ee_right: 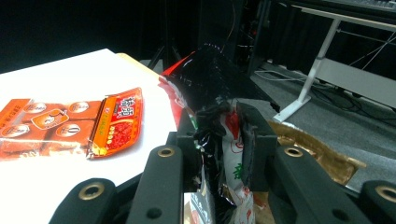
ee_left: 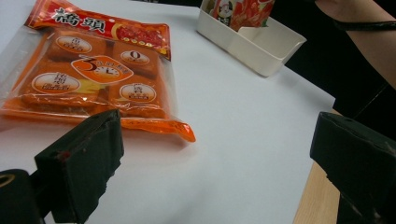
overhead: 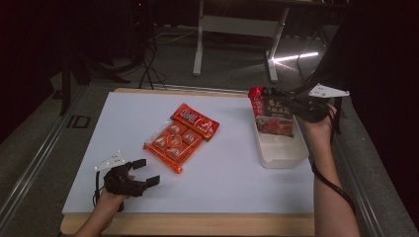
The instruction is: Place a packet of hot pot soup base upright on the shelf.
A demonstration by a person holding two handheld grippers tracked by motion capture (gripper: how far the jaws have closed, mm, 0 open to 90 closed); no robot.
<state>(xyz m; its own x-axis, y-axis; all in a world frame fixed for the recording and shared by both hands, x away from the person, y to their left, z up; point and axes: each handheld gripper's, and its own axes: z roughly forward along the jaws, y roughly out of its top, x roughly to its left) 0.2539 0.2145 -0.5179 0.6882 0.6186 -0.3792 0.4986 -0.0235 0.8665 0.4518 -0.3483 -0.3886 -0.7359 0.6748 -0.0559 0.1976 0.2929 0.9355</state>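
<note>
Placing step: right claw [overhead: 291, 106] clamped on crinkly red-and-black foil snack pouch [overhead: 272, 116], held upright over white rectangular plastic bin [overhead: 281, 153] at bench [overhead: 232, 173] right edge. Left claw [overhead: 143, 172] wide, holding nothing. Next: lower, release.

Black jaws pinch a crumpled snack bag [ee_right: 219, 116] — orange packets [ee_right: 70, 123] lie on the white table [ee_right: 70, 79].
</note>
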